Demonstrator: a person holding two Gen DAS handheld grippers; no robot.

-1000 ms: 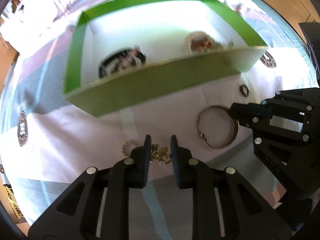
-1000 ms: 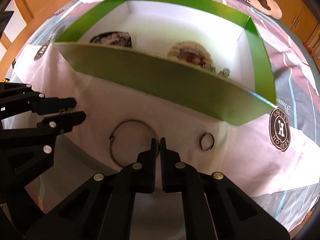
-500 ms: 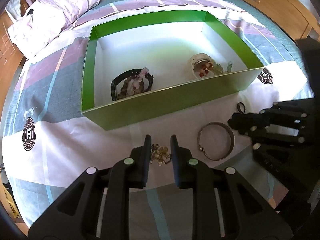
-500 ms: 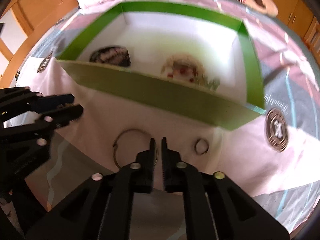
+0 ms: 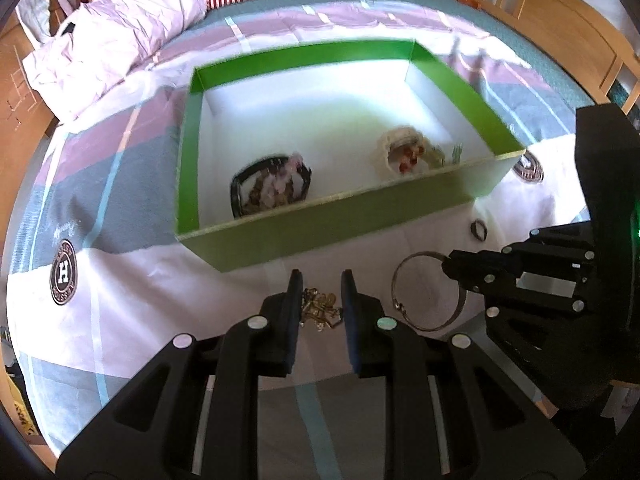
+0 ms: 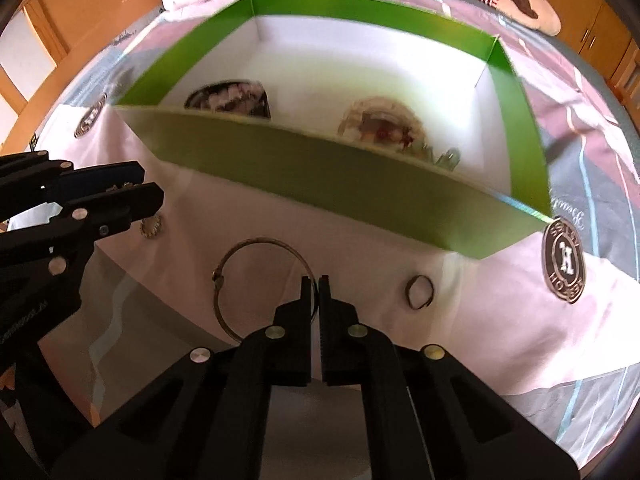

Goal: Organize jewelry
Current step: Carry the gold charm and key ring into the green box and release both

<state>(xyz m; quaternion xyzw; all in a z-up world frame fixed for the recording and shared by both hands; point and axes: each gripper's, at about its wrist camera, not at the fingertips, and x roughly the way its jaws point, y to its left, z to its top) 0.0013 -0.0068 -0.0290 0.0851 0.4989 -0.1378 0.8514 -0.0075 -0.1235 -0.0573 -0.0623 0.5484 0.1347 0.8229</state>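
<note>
A green box (image 5: 328,220) with a white floor stands on the bed; it also shows in the right wrist view (image 6: 320,168). Inside lie a dark bead bracelet (image 5: 272,188) and a pale bead bundle (image 5: 404,152). My left gripper (image 5: 322,280) is shut on a clump of gold jewelry (image 5: 320,308), held above the sheet. My right gripper (image 6: 315,282) is shut on the rim of a thin metal bangle (image 6: 256,276), which also shows in the left wrist view (image 5: 424,292).
A small dark ring (image 6: 419,291) lies on the white sheet right of the bangle. A small gold toothed ring (image 6: 151,226) lies near the left gripper. Pillows (image 5: 112,40) and a wooden bed frame (image 5: 560,12) lie beyond the box.
Both grippers have risen from the sheet, so the box looks smaller and farther. The left keeps the gold clump, the right keeps the bangle.
</note>
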